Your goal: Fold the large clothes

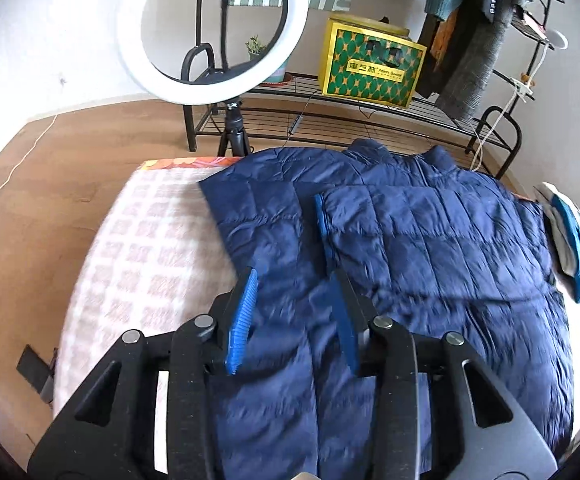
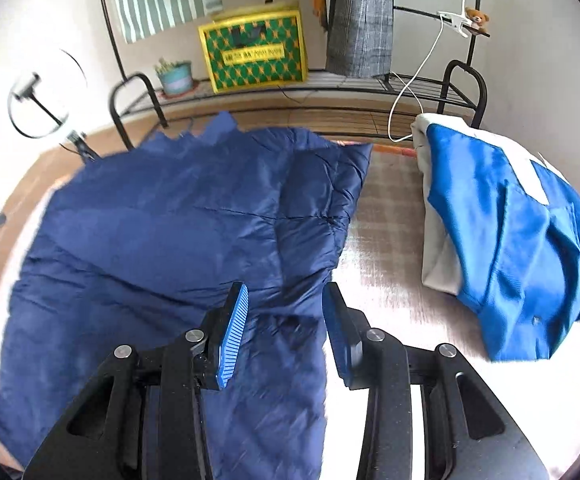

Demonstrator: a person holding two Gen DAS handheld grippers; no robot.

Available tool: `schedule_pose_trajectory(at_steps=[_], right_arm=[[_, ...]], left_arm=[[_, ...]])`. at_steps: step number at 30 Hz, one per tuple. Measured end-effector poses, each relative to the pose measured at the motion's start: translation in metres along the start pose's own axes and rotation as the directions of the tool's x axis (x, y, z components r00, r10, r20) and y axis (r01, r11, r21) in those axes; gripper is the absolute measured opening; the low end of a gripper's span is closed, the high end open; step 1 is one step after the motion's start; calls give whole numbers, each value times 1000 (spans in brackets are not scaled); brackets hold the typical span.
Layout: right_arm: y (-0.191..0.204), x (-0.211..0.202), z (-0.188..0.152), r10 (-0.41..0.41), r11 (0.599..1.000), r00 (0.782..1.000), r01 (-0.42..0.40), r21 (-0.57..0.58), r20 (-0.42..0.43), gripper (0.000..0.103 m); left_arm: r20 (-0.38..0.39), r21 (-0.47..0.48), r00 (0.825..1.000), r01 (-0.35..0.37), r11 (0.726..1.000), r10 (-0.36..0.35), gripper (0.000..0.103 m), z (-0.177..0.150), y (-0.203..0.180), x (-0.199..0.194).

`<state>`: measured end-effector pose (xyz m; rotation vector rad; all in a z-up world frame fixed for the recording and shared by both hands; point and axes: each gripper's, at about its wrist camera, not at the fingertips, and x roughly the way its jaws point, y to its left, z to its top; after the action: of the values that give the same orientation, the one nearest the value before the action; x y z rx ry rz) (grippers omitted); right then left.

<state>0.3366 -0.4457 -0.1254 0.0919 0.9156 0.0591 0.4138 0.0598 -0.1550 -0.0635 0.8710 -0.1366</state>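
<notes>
A navy quilted down jacket (image 1: 410,240) lies spread on the checked bed cover (image 1: 145,248), collar at the far edge, one front panel folded over the middle. My left gripper (image 1: 296,280) hovers above the jacket's near left part; its blue pads stand apart and nothing is between them. In the right wrist view the same jacket (image 2: 161,240) fills the left half, one sleeve folded inward. My right gripper (image 2: 285,292) hangs over the jacket's right edge, open, holding nothing.
A folded blue and white garment (image 2: 510,232) lies on the bed to the right. Beyond the bed stand a ring light on a tripod (image 1: 213,28), a low black wire rack (image 1: 330,120) with a green and yellow box (image 1: 370,64), and hanging clothes (image 1: 470,20).
</notes>
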Motion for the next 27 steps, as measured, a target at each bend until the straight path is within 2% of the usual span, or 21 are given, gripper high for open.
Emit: schedule_pose_trajectory(at_steps=[7, 10, 13, 19, 21, 22, 27], right_arm=[[7, -80, -28, 46, 999, 997, -48, 20, 67, 37], [8, -106, -48, 67, 997, 995, -69, 32, 71, 45], [12, -125, -73, 67, 998, 995, -68, 18, 70, 46], [9, -140, -123, 110, 993, 994, -111, 46, 14, 47], [7, -142, -139, 118, 991, 993, -118, 63, 0, 59], [4, -142, -149, 119, 990, 993, -118, 74, -5, 61], [2, -144, -184, 103, 992, 993, -98, 74, -58, 62]], left_arm=[[22, -64, 999, 44, 997, -42, 39, -47, 25, -79], [8, -77, 998, 56, 995, -56, 40, -77, 37, -105], [-18, -86, 999, 44, 995, -46, 49, -111, 50, -126], [-98, -156, 991, 70, 985, -86, 52, -172, 71, -139], [-139, -183, 986, 70, 981, -96, 52, -193, 78, -136], [-154, -195, 983, 73, 978, -103, 52, -202, 80, -134], [-222, -276, 963, 90, 957, -155, 52, -248, 94, -124]])
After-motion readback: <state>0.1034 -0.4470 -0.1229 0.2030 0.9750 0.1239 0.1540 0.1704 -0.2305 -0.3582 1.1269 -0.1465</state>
